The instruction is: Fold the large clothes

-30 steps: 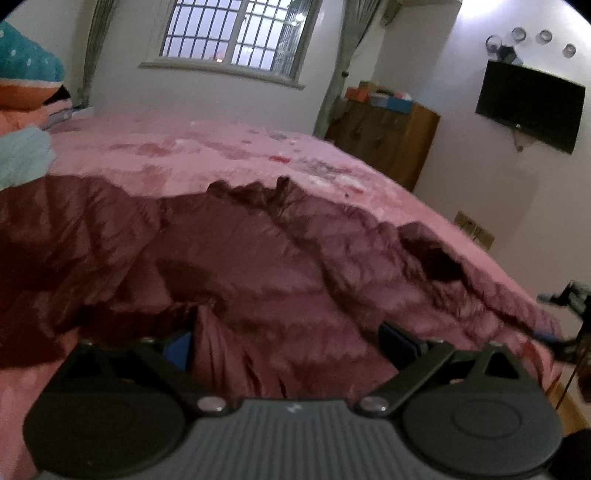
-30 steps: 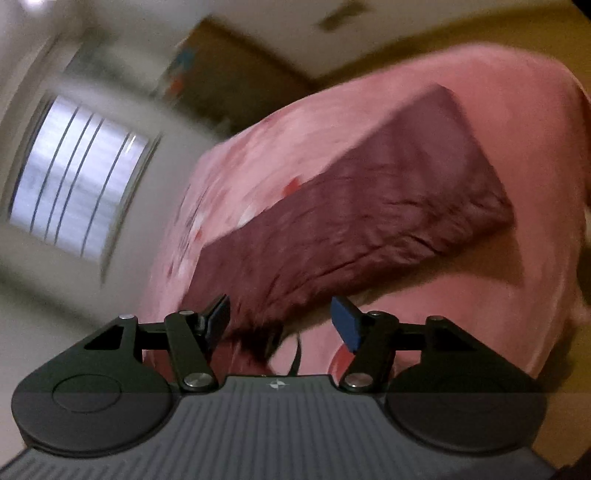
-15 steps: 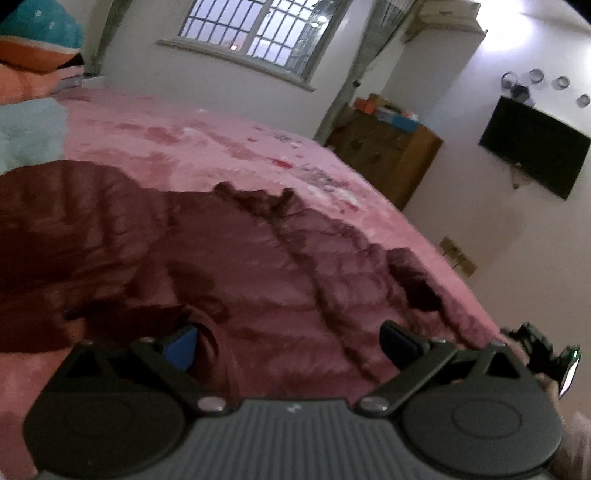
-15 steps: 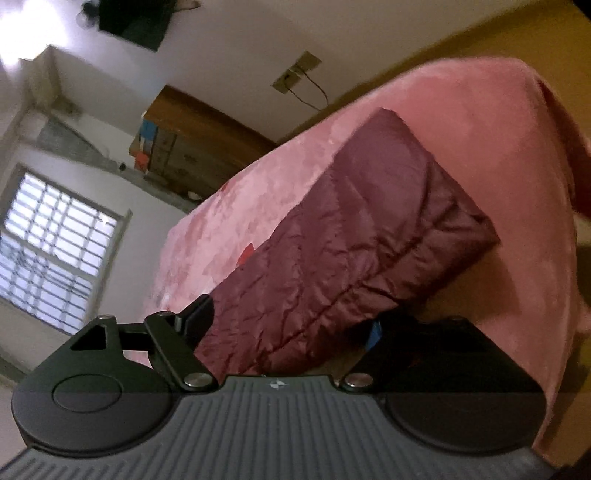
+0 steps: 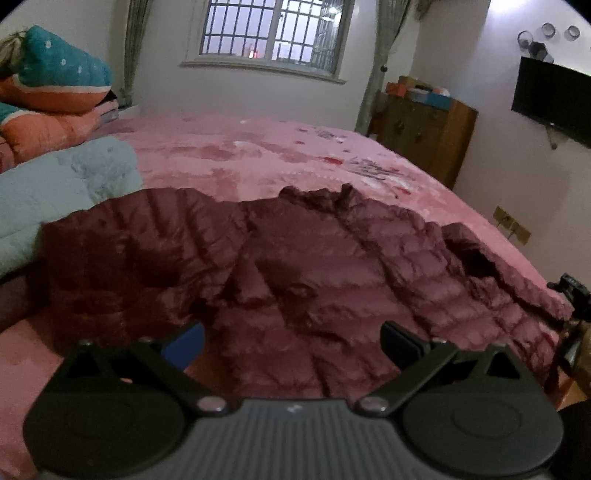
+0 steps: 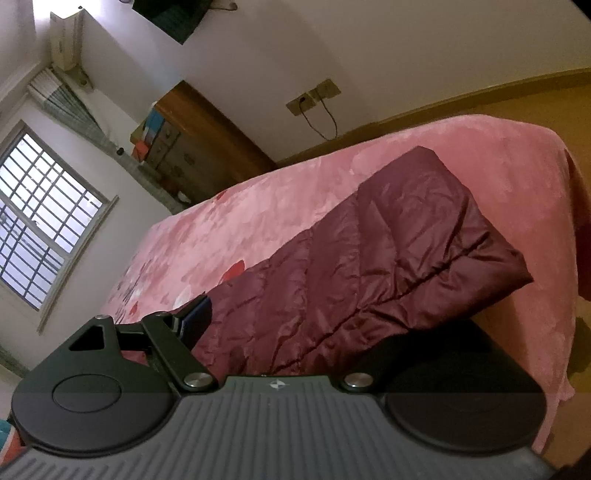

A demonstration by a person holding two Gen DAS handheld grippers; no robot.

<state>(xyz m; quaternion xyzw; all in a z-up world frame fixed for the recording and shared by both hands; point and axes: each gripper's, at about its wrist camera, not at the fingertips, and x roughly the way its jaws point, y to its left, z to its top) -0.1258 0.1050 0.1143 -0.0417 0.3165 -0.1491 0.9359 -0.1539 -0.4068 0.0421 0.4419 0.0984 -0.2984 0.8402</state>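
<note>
Since the earlier frames, my right gripper (image 6: 291,328) has had its jaws just opening, and they now stand as wide as they go with the maroon puffer jacket (image 6: 369,258) between them; one finger (image 6: 195,317) shows at lower left, touching the fabric's edge, while the other is hidden under the sleeve, so I cannot tell whether it presses. The right view has also rolled: the window (image 6: 40,232) was blurred at first and is now sharp at the left edge.

On my left side the view has swung so that the folded pale-blue blanket (image 5: 62,188) now fills more of the left of the frame. My left gripper (image 5: 291,343) holds its jaws wide apart at the bottom of the frame, just above the jacket's near hem, gripping nothing; a second earlier a fold of the fabric stood up against the blue pad (image 5: 184,345).

In the left view the jacket (image 5: 295,273) lies spread across the near half of the pink bed (image 5: 258,155), collar toward the window (image 5: 273,33), one sleeve running to the right edge. In the right view that sleeve stretches from bottom centre toward the bed's corner at upper right. A wooden dresser (image 5: 424,136) stands by the far wall and a dark television (image 5: 554,99) hangs at upper right.
</note>
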